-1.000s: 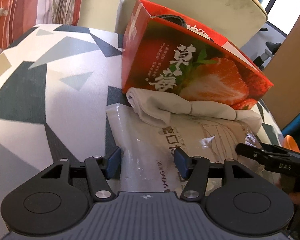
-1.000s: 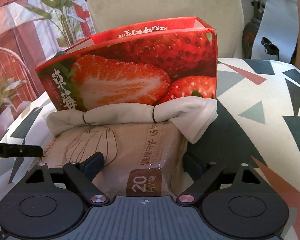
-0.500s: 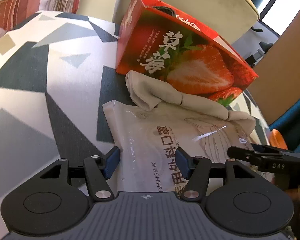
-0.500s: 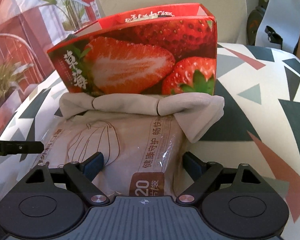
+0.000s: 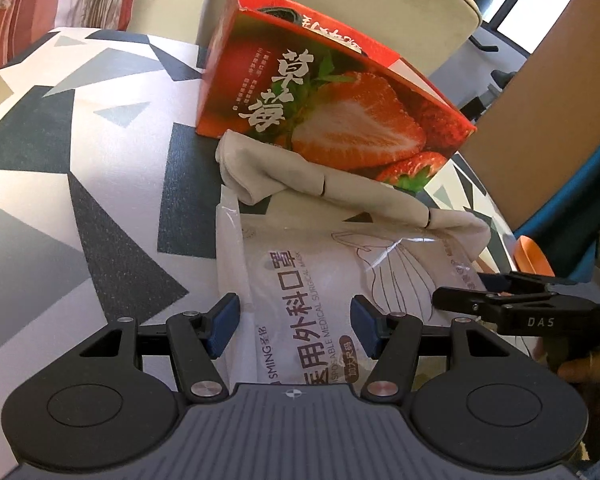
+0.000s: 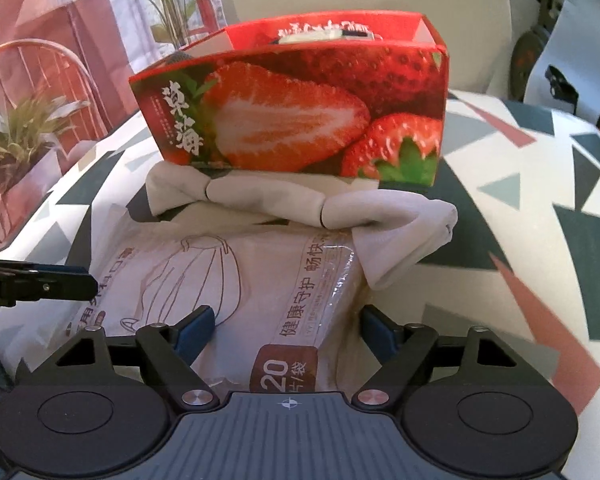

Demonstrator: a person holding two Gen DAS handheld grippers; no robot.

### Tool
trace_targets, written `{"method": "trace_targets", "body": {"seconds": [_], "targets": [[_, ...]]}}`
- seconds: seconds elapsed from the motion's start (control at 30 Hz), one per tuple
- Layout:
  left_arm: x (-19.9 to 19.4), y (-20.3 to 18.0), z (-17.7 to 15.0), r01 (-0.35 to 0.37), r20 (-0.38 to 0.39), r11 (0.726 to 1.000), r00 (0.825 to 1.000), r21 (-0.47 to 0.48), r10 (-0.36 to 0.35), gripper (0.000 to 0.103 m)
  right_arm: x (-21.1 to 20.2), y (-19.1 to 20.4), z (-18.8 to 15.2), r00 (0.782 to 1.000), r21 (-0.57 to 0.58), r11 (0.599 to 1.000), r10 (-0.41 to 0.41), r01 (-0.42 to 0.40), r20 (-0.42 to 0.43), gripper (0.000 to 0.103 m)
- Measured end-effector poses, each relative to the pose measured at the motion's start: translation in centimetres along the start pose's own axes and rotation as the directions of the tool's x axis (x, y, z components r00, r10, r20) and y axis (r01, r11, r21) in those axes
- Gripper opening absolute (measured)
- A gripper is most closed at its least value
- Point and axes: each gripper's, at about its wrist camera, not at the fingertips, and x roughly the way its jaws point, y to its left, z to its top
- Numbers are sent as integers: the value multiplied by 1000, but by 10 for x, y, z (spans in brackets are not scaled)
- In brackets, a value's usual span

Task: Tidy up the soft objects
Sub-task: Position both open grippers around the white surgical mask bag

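Note:
A white plastic pack of surgical masks (image 5: 320,280) (image 6: 260,280) lies on the patterned table. A rolled beige cloth (image 5: 320,184) (image 6: 300,204) lies across its far edge, against a red strawberry box (image 5: 332,92) (image 6: 300,108) with an open top. My left gripper (image 5: 294,322) is open, its blue pads on either side of the pack's near end. My right gripper (image 6: 286,330) is open too, straddling the pack's other end. Each gripper shows in the other's view, at the side.
The round table (image 5: 80,160) has a grey, white and dark triangle pattern. A beige chair (image 5: 380,0) stands behind the box. Something dark lies inside the box. Potted plants (image 6: 20,140) stand left of the table. An orange object (image 5: 534,256) sits past the table's right edge.
Both grippers have drawn back and lifted a little from the box; the pack, cloth and box look farther away. Jaws stay open. The objects have not moved.

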Motion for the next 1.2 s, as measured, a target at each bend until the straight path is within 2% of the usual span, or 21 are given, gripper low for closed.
{"method": "trace_targets", "body": {"seconds": [0.17, 0.33, 0.5, 0.67, 0.73, 0.8, 0.9, 1.03, 1.2], "targets": [[0, 0, -5, 2, -6, 1000, 1000, 3, -2, 63, -4, -9, -4, 999, 65, 997, 35, -34, -7, 73], [0, -2, -8, -10, -1, 1000, 1000, 23, 10, 63, -10, -5, -10, 999, 62, 997, 37, -37, 5, 73], [3, 1, -8, 13, 4, 1000, 1000, -9, -13, 63, -18, -6, -2, 997, 46, 998, 31, -35, 74, 70], [10, -5, -7, 22, 17, 1000, 1000, -2, -22, 63, 0, -4, 22, 990, -32, 999, -14, 18, 138, 67], [9, -7, -8, 20, 19, 1000, 1000, 11, -20, 63, 11, -8, 26, 992, -11, 1000, -20, 22, 121, 67], [8, -5, -8, 27, 21, 1000, 999, 4, -27, 63, 19, -13, 24, 997, 19, 999, -29, 28, 71, 68], [8, -2, -8, 33, 23, 999, 999, 0, -33, 63, 19, -20, 14, 999, 61, 998, 6, -8, 34, 73], [9, -5, -9, 25, 21, 999, 999, 19, -26, 63, 7, -30, 12, 999, 91, 996, -18, 13, 50, 69], [9, -2, -9, 31, 25, 999, 999, 14, -31, 63, -6, -33, 20, 994, 79, 996, -45, 37, 98, 53]]}}
